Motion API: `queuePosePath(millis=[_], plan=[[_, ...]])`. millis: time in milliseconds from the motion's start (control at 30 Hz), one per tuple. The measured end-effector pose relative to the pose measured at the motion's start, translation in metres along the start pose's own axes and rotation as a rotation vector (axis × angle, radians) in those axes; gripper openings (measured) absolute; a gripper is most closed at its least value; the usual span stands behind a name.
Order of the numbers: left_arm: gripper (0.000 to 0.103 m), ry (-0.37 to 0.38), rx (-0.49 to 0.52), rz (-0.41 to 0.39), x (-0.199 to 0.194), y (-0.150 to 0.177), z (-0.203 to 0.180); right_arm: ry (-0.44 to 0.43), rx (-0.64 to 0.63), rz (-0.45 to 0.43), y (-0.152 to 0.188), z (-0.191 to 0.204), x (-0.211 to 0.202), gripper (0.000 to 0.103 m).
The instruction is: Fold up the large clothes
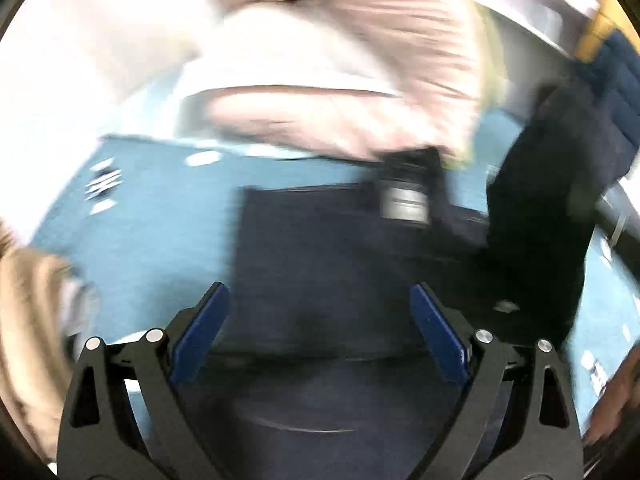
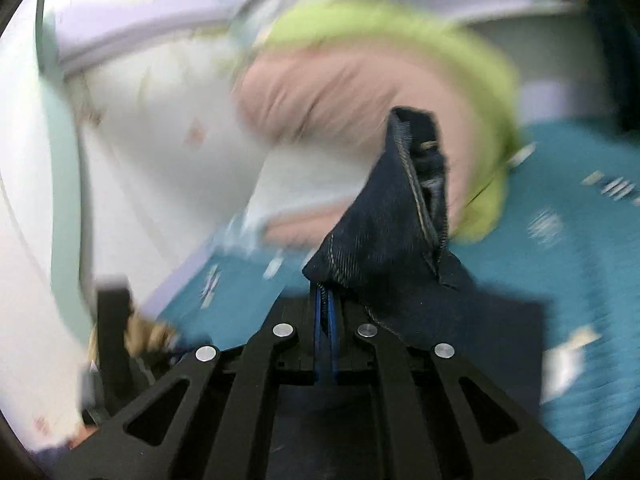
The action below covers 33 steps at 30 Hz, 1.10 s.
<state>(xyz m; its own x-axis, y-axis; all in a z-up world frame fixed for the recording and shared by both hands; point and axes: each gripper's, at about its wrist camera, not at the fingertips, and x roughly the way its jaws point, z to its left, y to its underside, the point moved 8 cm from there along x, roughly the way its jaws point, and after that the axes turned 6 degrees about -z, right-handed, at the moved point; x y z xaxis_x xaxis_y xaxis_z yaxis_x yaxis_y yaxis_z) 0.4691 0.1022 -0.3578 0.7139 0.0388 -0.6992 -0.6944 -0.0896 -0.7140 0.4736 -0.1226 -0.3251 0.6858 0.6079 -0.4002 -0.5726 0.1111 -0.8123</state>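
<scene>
Dark blue jeans (image 1: 320,248) lie spread on a teal bedspread (image 1: 160,220). My left gripper (image 1: 320,300) is open and empty, hovering just above the denim. In the right wrist view my right gripper (image 2: 326,292) is shut on a corner of the jeans (image 2: 392,220), which stands up in a bunched fold above the fingertips. The other gripper (image 1: 536,200) shows blurred at the right of the left wrist view, with dark cloth hanging from it. Both views are motion-blurred.
A pile of pink (image 2: 340,92), white (image 2: 180,120) and lime-green (image 2: 460,52) clothes lies beyond the jeans. The pile also shows in the left wrist view (image 1: 340,80). A beige garment (image 1: 28,300) lies at the left edge. The teal bedspread (image 2: 560,208) extends right.
</scene>
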Motion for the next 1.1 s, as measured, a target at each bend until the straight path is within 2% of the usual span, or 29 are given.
queuePosePath(millis=[33, 100, 167, 233, 300, 367, 400, 433, 500, 567, 633, 700, 767, 800, 867, 900, 1000, 1100], plan=[[0.091, -0.035, -0.023, 0.013, 0.004, 0.001, 0.02, 0.013, -0.012, 0.09, 0.025, 0.005, 0.029, 0.011], [0.091, -0.058, -0.059, 0.036, 0.008, 0.005, 0.045, 0.044, 0.001, 0.253, 0.069, 0.003, 0.073, 0.016], [0.091, -0.079, -0.081, 0.045, 0.005, 0.011, 0.061, 0.093, 0.02, 0.351, 0.096, -0.006, 0.09, 0.018], [0.091, -0.062, -0.089, 0.046, 0.003, 0.012, 0.069, 0.066, 0.058, 0.327, 0.101, -0.01, 0.079, 0.019], [0.091, -0.044, -0.083, 0.041, -0.002, 0.014, 0.063, 0.025, 0.096, 0.3, 0.091, -0.012, 0.063, 0.021], [0.091, -0.006, -0.074, 0.045, -0.005, 0.017, 0.053, -0.004, 0.107, 0.26, 0.077, -0.006, 0.045, 0.044], [0.091, 0.018, -0.076, 0.046, -0.005, 0.017, 0.043, -0.001, 0.097, 0.223, 0.068, -0.004, 0.031, 0.06], [0.091, 0.053, -0.075, 0.049, -0.004, 0.015, 0.033, -0.006, 0.082, 0.203, 0.059, 0.003, 0.025, 0.066], [0.091, 0.079, -0.055, 0.043, -0.002, 0.012, 0.017, -0.021, 0.075, 0.172, 0.046, 0.001, 0.003, 0.066], [0.091, 0.112, -0.031, 0.044, -0.001, 0.012, -0.002, -0.001, 0.119, 0.139, 0.037, -0.017, -0.01, 0.066], [0.092, 0.159, -0.007, 0.082, 0.007, 0.016, -0.02, 0.119, 0.186, 0.148, 0.04, -0.054, -0.015, 0.065], [0.092, 0.164, 0.052, 0.148, 0.023, 0.027, -0.039, 0.257, 0.29, 0.191, 0.053, -0.106, -0.016, 0.054], [0.092, 0.134, 0.118, 0.216, 0.046, 0.042, -0.05, 0.297, 0.367, 0.248, 0.071, -0.135, -0.015, 0.054], [0.092, 0.134, 0.128, 0.297, 0.065, 0.057, -0.055, 0.306, 0.405, 0.275, 0.083, -0.15, -0.011, 0.054], [0.092, 0.139, 0.101, 0.392, 0.089, 0.075, -0.059, 0.303, 0.439, 0.34, 0.102, -0.162, -0.002, 0.054], [0.092, 0.133, 0.105, 0.407, 0.096, 0.079, -0.06, 0.297, 0.444, 0.347, 0.106, -0.165, 0.002, 0.054], [0.092, 0.134, 0.135, 0.404, 0.093, 0.071, -0.062, 0.234, 0.453, 0.339, 0.094, -0.159, -0.001, 0.056], [0.092, 0.246, 0.084, 0.325, 0.068, 0.04, -0.055, 0.19, 0.427, 0.262, 0.057, -0.153, -0.021, 0.056]])
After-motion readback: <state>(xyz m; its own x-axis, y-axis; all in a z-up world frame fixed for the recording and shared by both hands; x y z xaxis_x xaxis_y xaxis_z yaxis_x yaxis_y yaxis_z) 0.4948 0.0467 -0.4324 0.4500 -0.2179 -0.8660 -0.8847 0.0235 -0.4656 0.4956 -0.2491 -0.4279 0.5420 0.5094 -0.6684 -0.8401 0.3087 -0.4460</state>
